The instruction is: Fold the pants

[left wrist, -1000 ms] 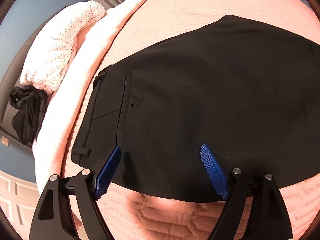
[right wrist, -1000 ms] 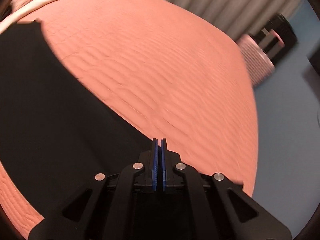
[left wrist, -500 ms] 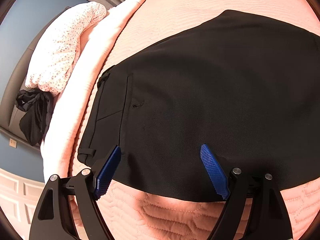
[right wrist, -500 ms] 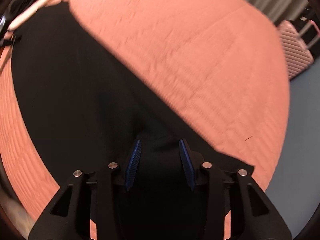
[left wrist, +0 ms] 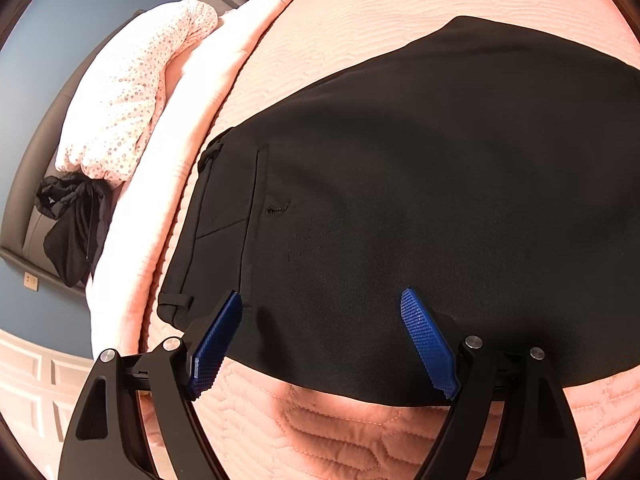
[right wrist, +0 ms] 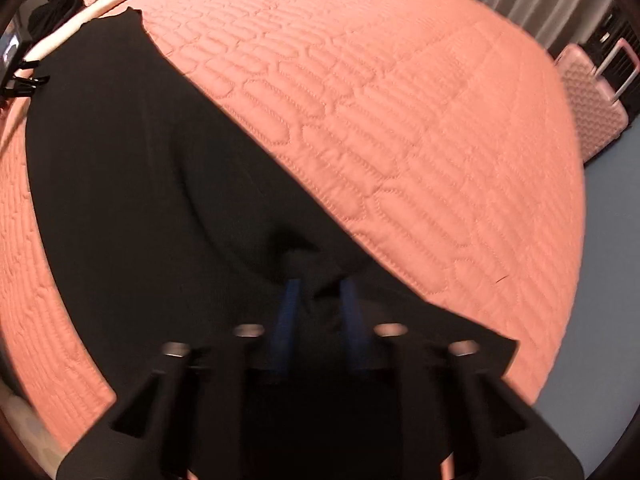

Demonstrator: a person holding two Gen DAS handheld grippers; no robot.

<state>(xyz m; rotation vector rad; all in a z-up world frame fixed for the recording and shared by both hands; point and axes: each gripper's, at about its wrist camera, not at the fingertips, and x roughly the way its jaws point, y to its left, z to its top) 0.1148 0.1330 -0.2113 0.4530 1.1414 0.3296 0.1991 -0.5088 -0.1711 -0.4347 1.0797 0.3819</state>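
Black pants (left wrist: 400, 184) lie flat on the pink quilted bed (left wrist: 328, 432), waistband and belt loops toward the left. My left gripper (left wrist: 320, 312) is wide open, its blue fingers hovering over the near edge of the pants close to the waistband. In the right wrist view the pants (right wrist: 120, 184) stretch away to the upper left. My right gripper (right wrist: 318, 292) is partly open, and a bunched fold of the black cloth sits between its blurred blue fingers. Whether the cloth is pinched is unclear.
A white dotted duvet (left wrist: 132, 100) and a pale blanket lie along the bed's left side. A dark garment (left wrist: 72, 224) hangs by the headboard. A pink suitcase (right wrist: 592, 96) stands beyond the bed's far right edge, near grey curtains.
My right gripper went from shut to partly open and swung over the pants leg, with cloth bunching between its fingers. My left gripper stayed open and drifted only slightly.
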